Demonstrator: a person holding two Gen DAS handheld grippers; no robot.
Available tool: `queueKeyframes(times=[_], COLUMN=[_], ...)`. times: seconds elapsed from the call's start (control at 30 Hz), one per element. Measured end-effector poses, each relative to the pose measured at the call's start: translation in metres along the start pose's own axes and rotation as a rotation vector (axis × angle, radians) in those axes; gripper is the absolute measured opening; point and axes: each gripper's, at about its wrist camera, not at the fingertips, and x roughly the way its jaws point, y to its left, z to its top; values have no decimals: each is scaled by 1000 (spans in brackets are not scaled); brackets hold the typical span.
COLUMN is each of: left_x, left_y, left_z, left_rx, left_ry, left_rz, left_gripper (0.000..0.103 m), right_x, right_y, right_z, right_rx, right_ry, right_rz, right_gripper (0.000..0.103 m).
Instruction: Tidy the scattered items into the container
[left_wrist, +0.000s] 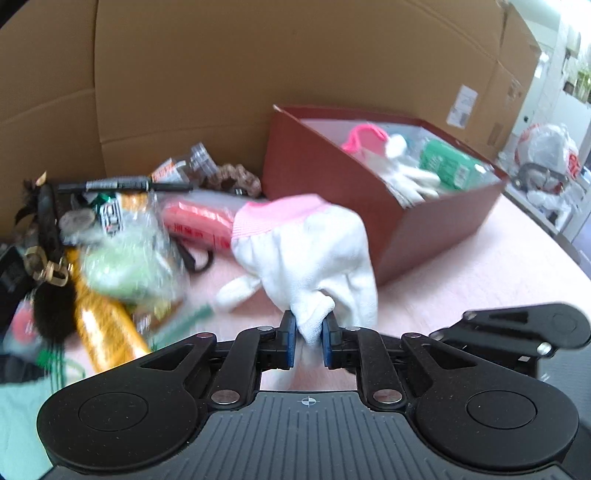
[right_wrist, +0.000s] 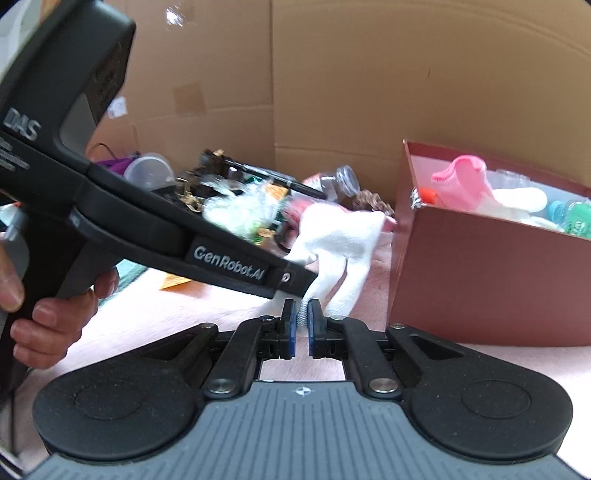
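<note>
Left wrist view: left claw (left_wrist: 309, 332) pinches a glove (left_wrist: 314, 254) hanging ahead of it; right claw (right_wrist: 302, 325) nips a glove finger, box (left_wrist: 436, 236) ahead-right. Carry both together over the rim, then let go

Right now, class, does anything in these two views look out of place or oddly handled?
Yes. One white glove with a pink cuff is pinched by both the left gripper and the right gripper, each shut on a fingertip, so it hangs stretched beside the red box. A similar glove already lies inside.
</note>
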Motion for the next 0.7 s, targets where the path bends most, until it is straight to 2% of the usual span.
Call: queueKeyframes(times=[0.1, 0.23, 0.3, 0.33, 0.4, 0.47, 0.57, 0.6, 0.63, 0.67, 0.7], left_x=[-11, -18, -16, -15, -12, -14, -27, -33, -38, -42, -45], left_y=[-12, -28, -34, -36, -41, -42, -36, -33, -30, -26, -22], left_z=[-16, -35, -42, -46, -51, -53, -49, -47, -43, -40, -35], left_rx=[26, 83, 96, 100, 112, 111, 87, 82, 77, 69, 57], left_ry=[31, 76, 100, 107, 104, 96, 62, 45, 26, 6, -16], left_rz=[-28, -62, -81, -86, -82, -83, -93, -88, -80, -71, -62], left_gripper=[11, 12, 20, 36, 42, 52, 66, 68, 71, 76, 79], right_x=[-24, -41, -48, -47, -51, -57, -63, -65, -65, -66, -67], right_y=[3, 13, 17, 19, 19, 15, 9, 6, 3, 0, -2], right_z=[-10, -30, -41, -44, -51, -55, -52, -50, -49, -47, -46], right_rx=[-7, -39, -48, -49, -38, -22, -23, -18, -10, 1, 12], right_ry=[11, 70, 103, 121, 135, 136, 121, 112, 99, 84, 67], right_rz=[50, 75, 77, 69, 51, 32, -22, -37, -52, -68, -80], right_gripper=[8, 8, 8, 8, 9, 11, 23, 32, 47, 55, 67])
